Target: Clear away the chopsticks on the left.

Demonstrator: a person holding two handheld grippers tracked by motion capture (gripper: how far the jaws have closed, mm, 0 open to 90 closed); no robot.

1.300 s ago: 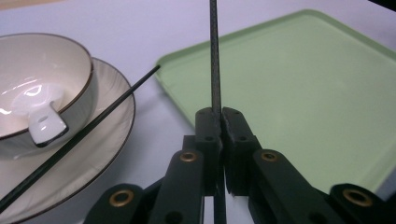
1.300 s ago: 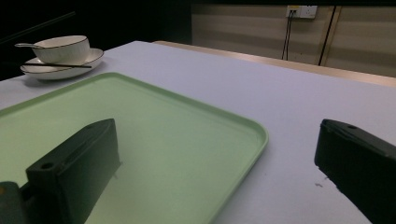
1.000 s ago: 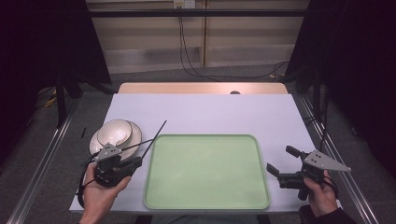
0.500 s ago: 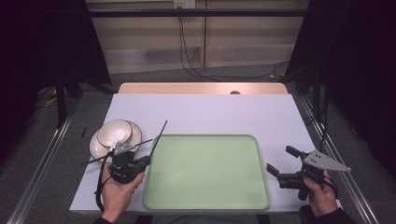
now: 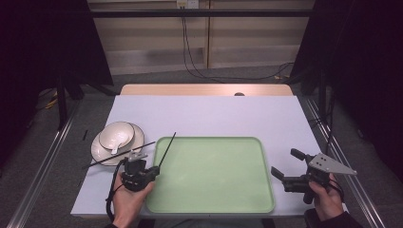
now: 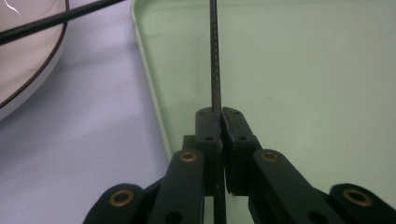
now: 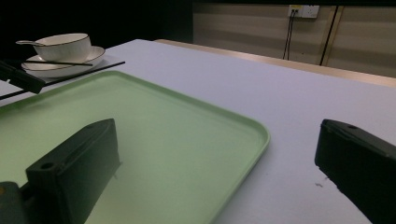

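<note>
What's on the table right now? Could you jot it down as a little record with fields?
Table: white top
Tray: green, bare, near the front middle
Dishes: bowl on a plate, left of the tray
Chopsticks: one lies across the plate; the other is pinched in the left claw, pointing over the tray
Right claw: open, holding nothing, right of the tray

black cables (image 5: 190,52) hang against the back wall (image 5: 247,38).
</note>
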